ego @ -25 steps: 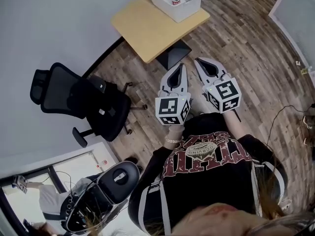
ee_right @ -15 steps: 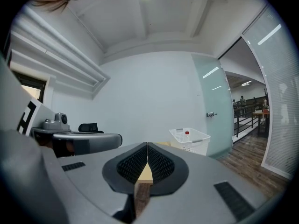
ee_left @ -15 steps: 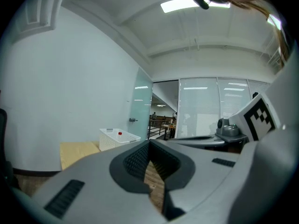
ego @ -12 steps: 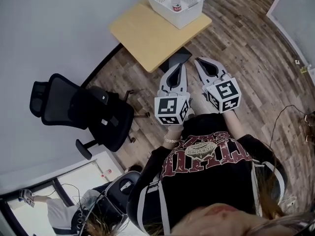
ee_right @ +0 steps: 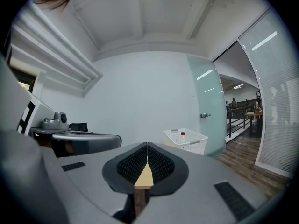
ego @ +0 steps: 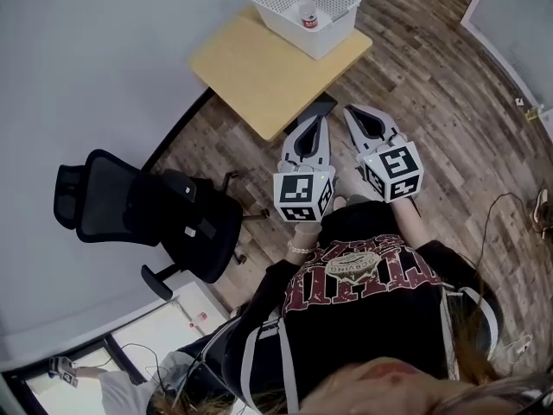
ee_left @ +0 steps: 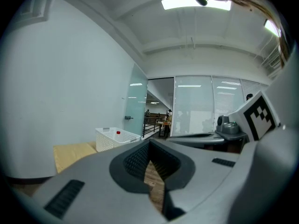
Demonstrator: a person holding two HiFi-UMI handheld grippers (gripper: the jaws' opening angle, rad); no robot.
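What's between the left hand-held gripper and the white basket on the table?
In the head view, only bare yellow tabletop and the table's dark foot separate the left hand-held gripper from the white basket.

black office chair near white wall | wood floor | frosted glass door

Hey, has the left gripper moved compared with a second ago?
Yes. The left gripper has moved forward, toward the wooden table; the strip of floor between its tip and the table's edge has narrowed.
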